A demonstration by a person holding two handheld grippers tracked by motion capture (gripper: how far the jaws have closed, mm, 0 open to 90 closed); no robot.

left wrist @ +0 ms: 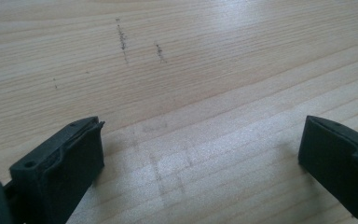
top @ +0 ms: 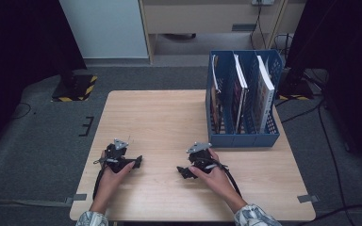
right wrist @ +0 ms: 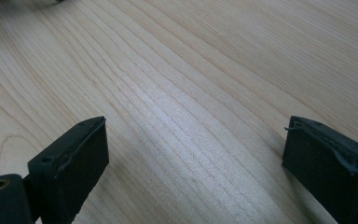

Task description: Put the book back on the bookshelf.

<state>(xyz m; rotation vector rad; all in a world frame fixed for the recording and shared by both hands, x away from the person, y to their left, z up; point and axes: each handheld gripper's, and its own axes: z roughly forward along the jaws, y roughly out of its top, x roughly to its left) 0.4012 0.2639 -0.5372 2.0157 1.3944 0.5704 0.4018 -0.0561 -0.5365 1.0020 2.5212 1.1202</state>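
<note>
2 grippers are resting on the table [top: 160,117], the left gripper [top: 139,161] and right gripper [top: 180,171] both spread and empty. The nearest books [top: 264,92] are standing in the blue file rack [top: 245,139] at the far right; the right gripper should be approaching a spine squarely.

The blue file rack [top: 243,103], holding books [top: 264,92], stands at the desk's [top: 160,122] far right corner and blocks passage there. Left of the rack and in front of it the desk lies bare, open to either gripper.
</note>
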